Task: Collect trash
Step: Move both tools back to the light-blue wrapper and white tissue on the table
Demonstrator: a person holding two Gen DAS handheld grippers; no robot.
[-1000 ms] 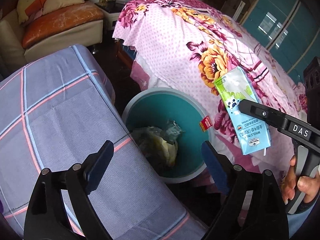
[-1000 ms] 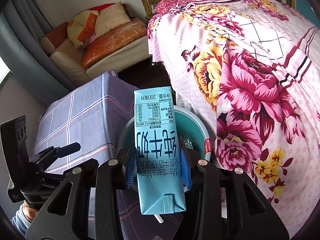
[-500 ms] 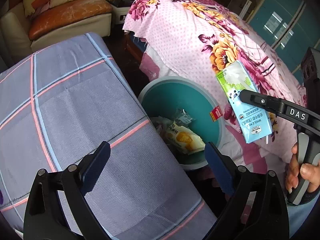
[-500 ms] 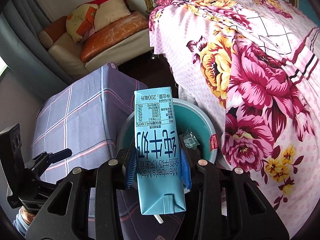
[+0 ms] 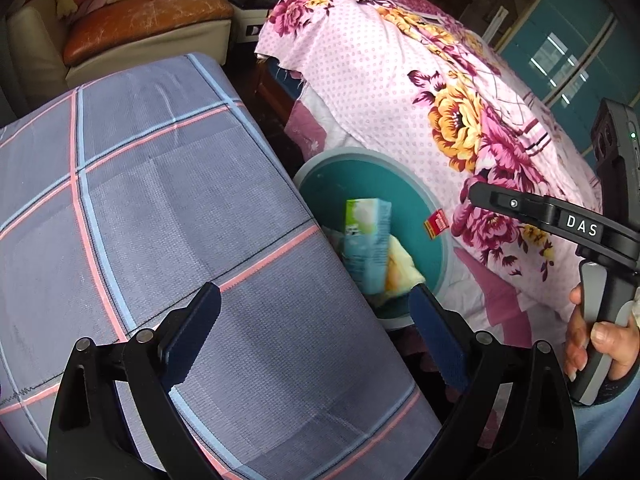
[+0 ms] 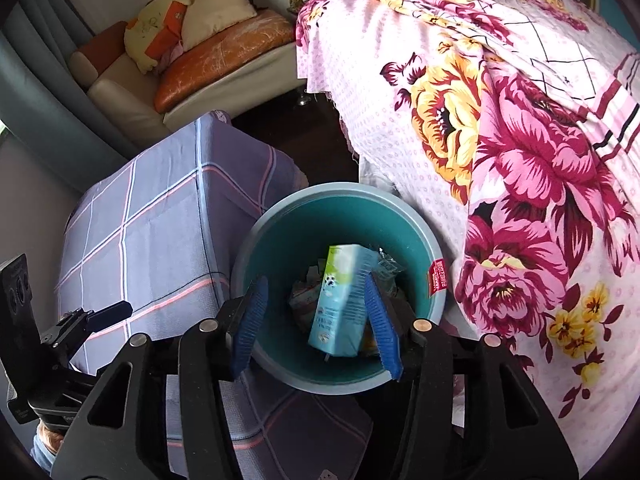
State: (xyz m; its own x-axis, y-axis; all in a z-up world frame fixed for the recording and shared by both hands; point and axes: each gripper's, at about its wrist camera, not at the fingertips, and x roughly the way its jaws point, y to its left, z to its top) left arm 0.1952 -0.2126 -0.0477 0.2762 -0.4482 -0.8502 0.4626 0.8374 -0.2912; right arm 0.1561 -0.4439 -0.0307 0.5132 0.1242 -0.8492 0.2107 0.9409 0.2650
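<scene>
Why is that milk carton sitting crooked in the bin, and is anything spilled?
The milk carton leans tilted on other trash inside the teal bin, below the open right gripper. That is how it lies, not damage. No spill shows.

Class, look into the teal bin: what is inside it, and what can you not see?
Inside the teal bin: a milk carton, tilted on crumpled wrappers and a yellowish bag. The bin's bottom is covered by this trash.
</scene>
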